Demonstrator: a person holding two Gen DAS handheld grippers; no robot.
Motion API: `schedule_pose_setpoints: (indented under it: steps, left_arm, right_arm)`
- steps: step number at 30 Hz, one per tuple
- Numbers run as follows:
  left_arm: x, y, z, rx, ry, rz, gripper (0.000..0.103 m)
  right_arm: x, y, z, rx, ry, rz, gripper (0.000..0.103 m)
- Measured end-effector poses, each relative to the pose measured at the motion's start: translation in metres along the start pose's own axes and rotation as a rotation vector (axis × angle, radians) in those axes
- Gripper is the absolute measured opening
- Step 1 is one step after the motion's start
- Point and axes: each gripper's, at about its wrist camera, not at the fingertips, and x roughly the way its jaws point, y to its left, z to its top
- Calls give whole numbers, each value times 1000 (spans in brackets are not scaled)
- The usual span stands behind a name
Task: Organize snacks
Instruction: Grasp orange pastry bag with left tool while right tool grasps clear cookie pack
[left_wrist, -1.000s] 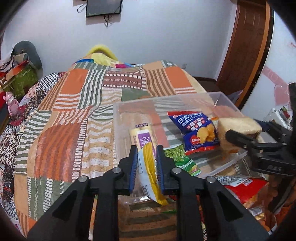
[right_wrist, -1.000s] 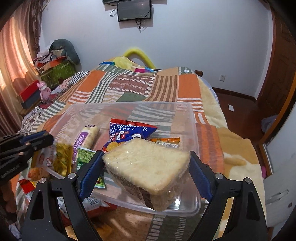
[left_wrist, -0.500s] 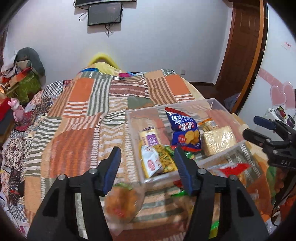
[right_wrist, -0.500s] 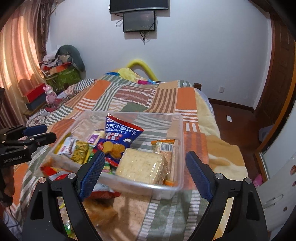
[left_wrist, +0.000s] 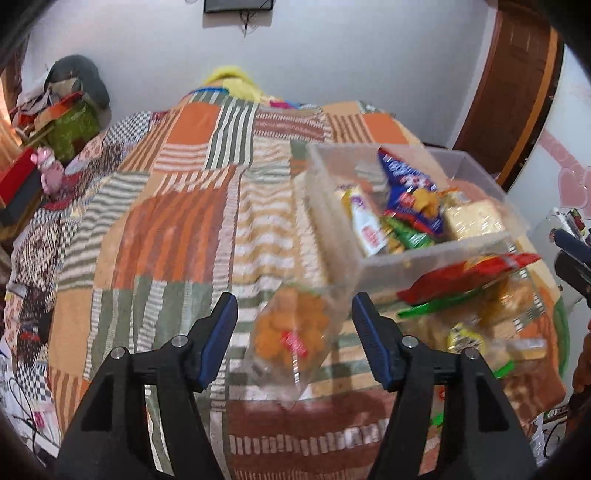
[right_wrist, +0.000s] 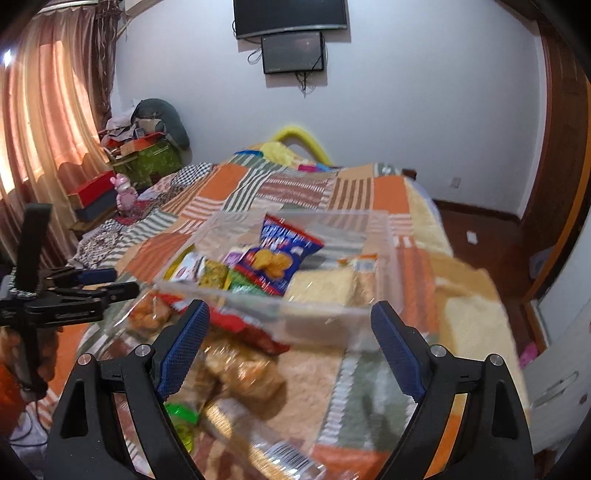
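- Left gripper (left_wrist: 291, 334): its jaws are opening, and a clear bag of orange snacks (left_wrist: 295, 332) lies on the bedspread in the gap between them; the pads do not press on it.
- Right gripper (right_wrist: 290, 345): the jaws stand spread wide with nothing pinched. Below them lies a loose heap of packets, among them a clear bag of brown snacks (right_wrist: 240, 373), blurred.
- Just beyond, a red packet (left_wrist: 465, 277) leans against the near wall of the clear plastic box (left_wrist: 406, 264), with more wrapped snacks piled beside it on the bedspread.
- Inside the box, left to right in the left wrist view: a white and yellow packet (left_wrist: 364, 221), a green packet (left_wrist: 410, 236), a blue bag of crackers (left_wrist: 410, 192) propped upright, and a wrapped slab of bread (left_wrist: 471, 219) lying flat in the right corner.
- The box sits on a patchwork bedspread (left_wrist: 177, 229) of orange, green and striped squares.
- Farther off, a yellow pillow (right_wrist: 280, 151) at the head of the bed, boxes (right_wrist: 147, 158) stacked by the curtain (right_wrist: 48, 122), and a dark screen (right_wrist: 290, 16) on the white wall.
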Motion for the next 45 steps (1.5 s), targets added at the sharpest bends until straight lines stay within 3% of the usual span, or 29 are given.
schedule_pose_setpoints:
  steps: [8,13,19,23,25,30,45]
  left_arm:
    - [33,11,-9,-37,63,0,71]
    - [48,8,-7,-24,67,-20,77]
    - [55,12,-9,-47,63,-57,77]
    - [56,12,-18,-42,68,-79,67]
    - [53,10,-21,-34,66,-97,56]
    - [41,2,-27,-6,40,-64,48]
    - [-30,-8,-27,3,-56,-47,46]
  right_arm:
    - [25,6,-25,67,107,30,88]
    - [29,12,-28,79,124,43,88]
    - [44,23,-31,62,156,18,88]
    - [45,26,-32,60,154,10,85]
    - [45,25,-32,67,138,-3,72]
    - [42,26,-35,55,149,19,50]
    - [5,6,-36,60,83,-31,47]
